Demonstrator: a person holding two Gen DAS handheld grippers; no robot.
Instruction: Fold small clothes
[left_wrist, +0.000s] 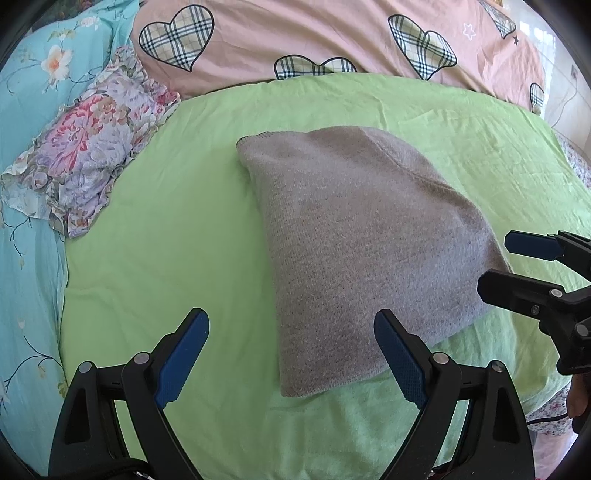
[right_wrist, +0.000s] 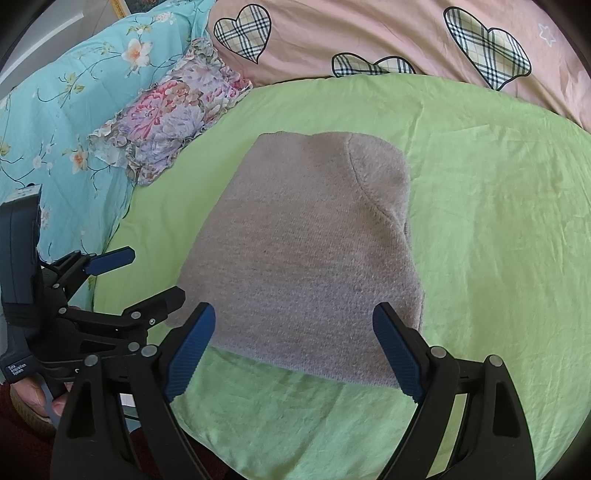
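Observation:
A grey knitted garment (left_wrist: 362, 240) lies folded into a compact bundle on the green sheet (left_wrist: 177, 229); the right wrist view shows the grey garment (right_wrist: 306, 258) with a seam curving across its far right corner. My left gripper (left_wrist: 291, 354) hovers open over the bundle's near left corner, nothing between its blue pads. My right gripper (right_wrist: 295, 350) hangs open above the bundle's near edge, also empty. Each gripper shows in the other's view: the right gripper (left_wrist: 517, 266) at the bundle's right side, the left gripper (right_wrist: 147, 273) at its left side.
A floral ruffled cloth (left_wrist: 96, 158) lies at the far left on a turquoise flowered cover (left_wrist: 26, 110). A pink quilt with plaid hearts (left_wrist: 295, 37) lies along the far side. A person's fingers (right_wrist: 44, 398) grip the left handle. The bed's edge and floor (left_wrist: 569, 103) are at the right.

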